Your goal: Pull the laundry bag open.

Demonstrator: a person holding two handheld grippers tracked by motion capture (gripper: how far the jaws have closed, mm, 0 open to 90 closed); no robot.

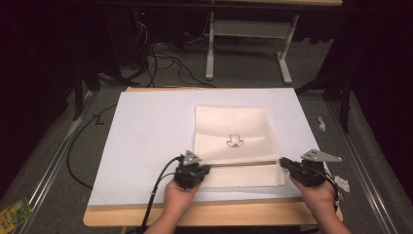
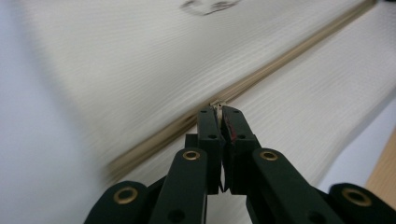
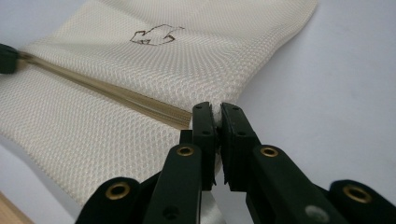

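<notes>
A cream mesh bag (image 1: 234,141) is lying flat on the white sheet (image 1: 146,141) on the table. Its zipper (image 1: 243,164) is running side to side, from one gripper to the other. The left gripper (image 2: 219,112) is pinching the little zipper pull (image 2: 217,103) at the left end, jaws nearly closed on it. The right gripper (image 3: 215,114) is squeezing the bag's right edge at the zipper's other end. I think the pull needs to slide right, toward the right gripper.

High cam overhead; gripper cams close, share zipper (image 1: 243,164).
</notes>
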